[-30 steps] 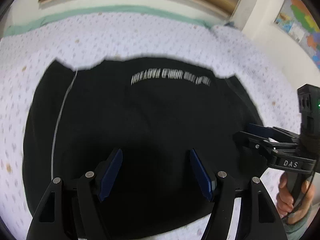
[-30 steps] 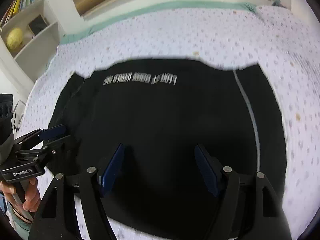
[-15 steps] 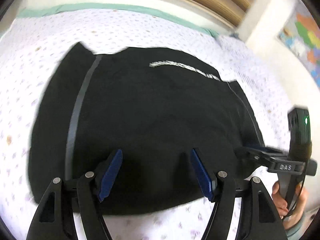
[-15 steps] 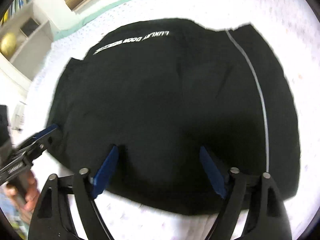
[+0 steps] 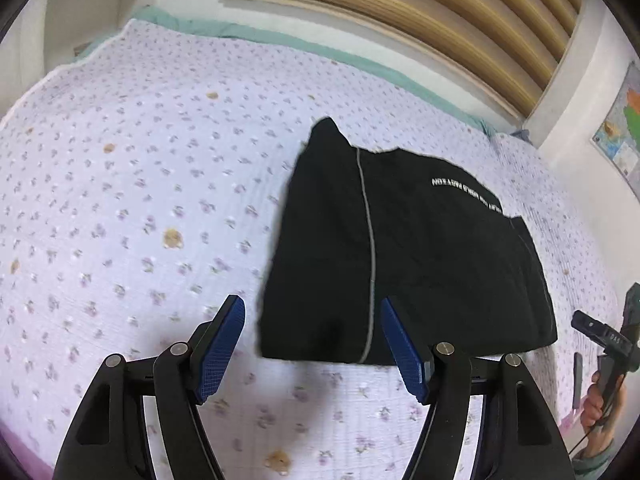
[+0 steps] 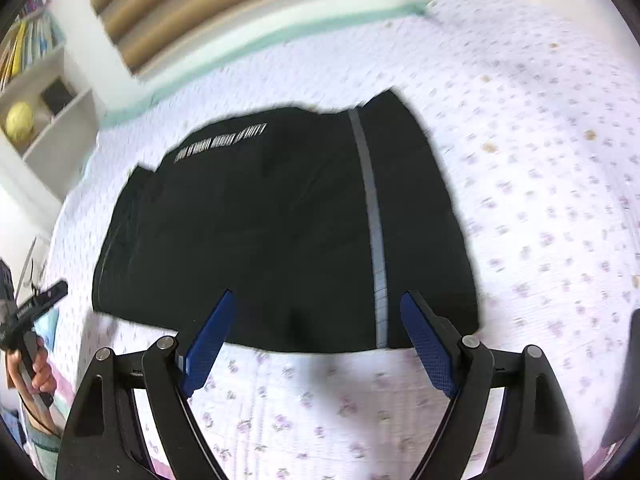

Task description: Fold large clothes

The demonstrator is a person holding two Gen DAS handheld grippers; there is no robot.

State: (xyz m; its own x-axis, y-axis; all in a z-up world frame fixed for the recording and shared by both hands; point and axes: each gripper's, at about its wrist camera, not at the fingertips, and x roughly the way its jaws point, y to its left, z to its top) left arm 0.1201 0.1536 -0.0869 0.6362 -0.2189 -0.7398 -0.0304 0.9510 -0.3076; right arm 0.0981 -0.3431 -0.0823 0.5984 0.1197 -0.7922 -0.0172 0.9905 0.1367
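Both grippers, left & right, jaws spread, empty; black garment w/ blurred white print unreadable.

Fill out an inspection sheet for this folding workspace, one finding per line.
Surface: bed with floral bedspread, a few brownish spots on it.
Job's things: black garment lies folded flat on the bedspread, grey stripe and white lettering facing up.
Clutter: nothing seen on the bed besides the garment.
Grippers: left gripper and right gripper both have open jaws with nothing between them; neither touches the garment.
Cables: a thin dark cord hangs below the right hand.
Surroundings: slatted wooden headboard, map on the wall, shelf holding a yellow ball and books.
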